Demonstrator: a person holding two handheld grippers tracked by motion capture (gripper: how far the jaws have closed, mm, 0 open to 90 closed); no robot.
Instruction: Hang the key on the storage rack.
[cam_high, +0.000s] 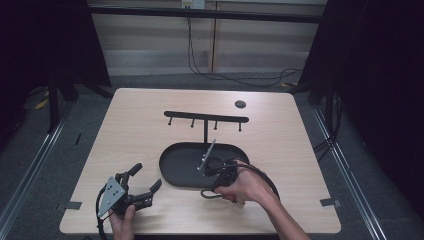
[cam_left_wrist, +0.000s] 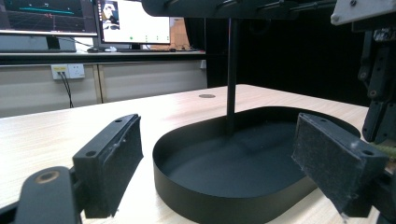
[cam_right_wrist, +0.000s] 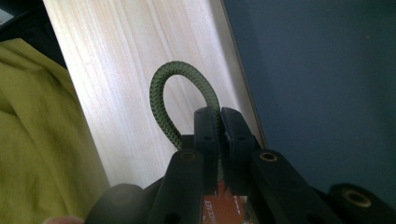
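Cord (cam_right_wrist: 161, 100) — a green braided loop — is pinched in the right tongs (cam_right_wrist: 219, 116), near the tabletop (cam_high: 140, 135) front edge beside the black oval tray (cam_high: 172, 172). Left tongs (cam_high: 145, 181) gape empty, resting left of the tray — well apart.

Two black padded fingers (cam_left_wrist: 112, 163) of the left gripper (cam_left_wrist: 219, 172) rise from the bottom corners, set wide apart. Between them, a black oval tray (cam_left_wrist: 219, 198) sits on the pale wooden desk (cam_left_wrist: 60, 135), a thin black post (cam_left_wrist: 232, 70) rising from it. Monitors (cam_left_wrist: 84, 21) glow at the upper left.
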